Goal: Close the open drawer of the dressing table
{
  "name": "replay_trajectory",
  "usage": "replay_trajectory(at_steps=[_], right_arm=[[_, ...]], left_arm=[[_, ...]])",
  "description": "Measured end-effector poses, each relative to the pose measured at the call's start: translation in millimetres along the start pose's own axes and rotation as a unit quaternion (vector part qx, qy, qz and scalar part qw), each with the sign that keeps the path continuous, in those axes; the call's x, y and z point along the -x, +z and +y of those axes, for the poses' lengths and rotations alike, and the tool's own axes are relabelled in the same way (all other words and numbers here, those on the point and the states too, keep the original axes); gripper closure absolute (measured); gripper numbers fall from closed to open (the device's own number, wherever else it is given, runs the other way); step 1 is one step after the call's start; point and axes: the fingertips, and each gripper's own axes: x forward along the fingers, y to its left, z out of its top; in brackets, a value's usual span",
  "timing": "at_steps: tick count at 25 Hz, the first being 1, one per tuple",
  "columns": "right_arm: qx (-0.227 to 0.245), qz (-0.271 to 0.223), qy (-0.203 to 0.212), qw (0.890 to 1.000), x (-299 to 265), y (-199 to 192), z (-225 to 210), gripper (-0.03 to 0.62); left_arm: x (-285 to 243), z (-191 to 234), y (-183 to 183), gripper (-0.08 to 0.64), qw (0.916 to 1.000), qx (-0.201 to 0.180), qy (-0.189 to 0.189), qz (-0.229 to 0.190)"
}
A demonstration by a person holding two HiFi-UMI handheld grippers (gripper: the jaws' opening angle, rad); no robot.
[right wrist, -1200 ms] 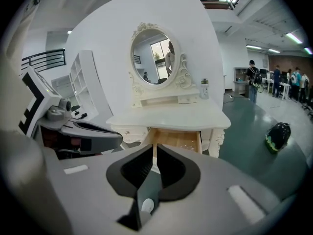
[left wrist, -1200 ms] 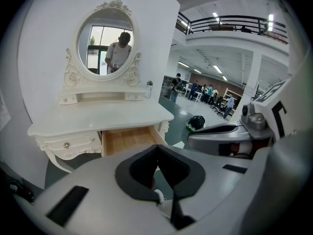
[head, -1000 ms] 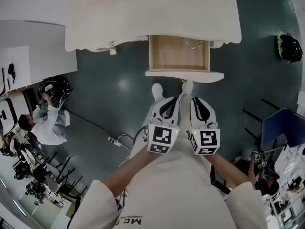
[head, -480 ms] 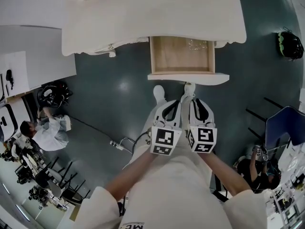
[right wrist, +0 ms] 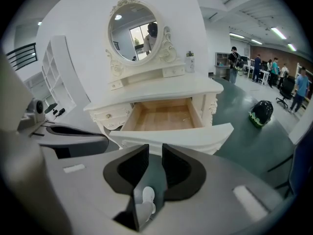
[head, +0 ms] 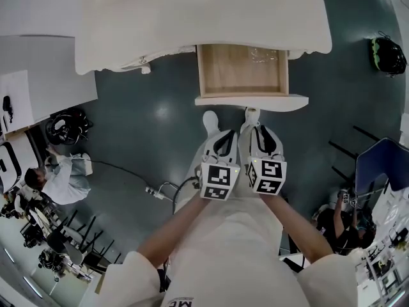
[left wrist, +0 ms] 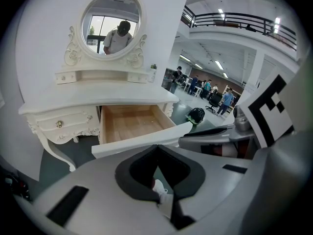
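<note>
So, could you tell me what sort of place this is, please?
Probably a large open-plan workshop or lab hall: a white dressing table stands on a bare grey-green floor, people stand about in the background, and a railed mezzanine runs overhead.

Left tool [head: 225,135] and right tool [head: 257,132] are pale grey with black-and-white marker cubes [head: 220,181], sleeves [head: 128,275] white.

We see bright, even indoor light. Long ceiling strip lamps [right wrist: 279,33] glow to the right of the cream-white carved dressing table [head: 192,18], whose top is almost washed out in the head view. A soft pale glare spot lies on the glossy dark teal floor [head: 128,139] in front of that table. Both gripper views bend straight lines and fade to black at their corners.
</note>
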Motion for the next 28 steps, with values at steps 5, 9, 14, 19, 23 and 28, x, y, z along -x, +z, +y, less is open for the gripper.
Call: replay_trajectory(at_steps=[5,9,14,19,23,28], right_arm=[[0.006,0.009,-0.007,1.0,-14,-11,-5,0.532],[0.015,0.02,-0.013,1.0,-30,-20,-7,0.532],[0.021,0.022,-0.011,0.999,-46,-25,-9,0.529],[0.018,0.027,-0.011,0.999,-57,-31,-14,0.52],[0.004,0.029,-0.004,1.0,-64,-35,-15,0.46],[-0.009,0.027,-0.011,1.0,-74,-35,-21,0.453]], left_arm=[[-16,0,-10,0.551,0.9999,0.007,-0.001,0.009],[-28,7,-14,0.551,0.9998,0.013,0.002,0.016],[-38,13,-22,0.551,0.9994,0.024,0.008,0.025],[-48,15,-25,0.551,0.9996,0.01,0.003,0.025],[-56,21,-25,0.551,0.9998,0.005,0.002,0.019],[-64,22,-24,0.551,0.9999,0.002,0.001,0.014]])
